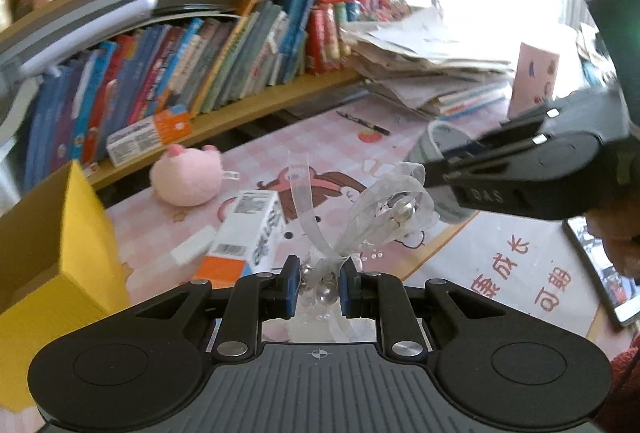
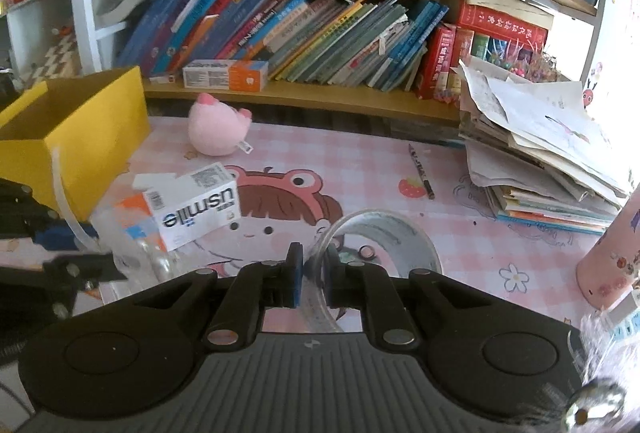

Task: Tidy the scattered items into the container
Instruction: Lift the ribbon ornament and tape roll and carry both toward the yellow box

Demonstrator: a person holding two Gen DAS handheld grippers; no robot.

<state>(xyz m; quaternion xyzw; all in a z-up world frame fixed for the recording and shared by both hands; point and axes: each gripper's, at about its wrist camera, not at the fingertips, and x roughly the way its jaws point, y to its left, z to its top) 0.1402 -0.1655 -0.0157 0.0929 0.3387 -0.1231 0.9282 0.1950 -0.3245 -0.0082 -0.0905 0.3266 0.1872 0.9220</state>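
Observation:
My left gripper (image 1: 318, 283) is shut on a sheer ribbon bow with pearl beads (image 1: 380, 213), held above the pink mat. My right gripper (image 2: 314, 273) is shut on the rim of a clear tape roll (image 2: 384, 233); it also shows in the left wrist view (image 1: 440, 169) with the roll (image 1: 430, 149) behind it. The yellow open box (image 2: 72, 137) stands at the left and appears in the left wrist view (image 1: 68, 253). A white and orange usmile box (image 2: 196, 209) and a pink plush (image 2: 218, 131) lie on the mat.
A bookshelf with leaning books (image 2: 304, 33) runs along the back. A paper and book stack (image 2: 540, 153) sits at the right, a pencil (image 2: 420, 171) near it, a pink bottle (image 2: 612, 257) at the far right. A tablet (image 1: 600, 265) lies at the right.

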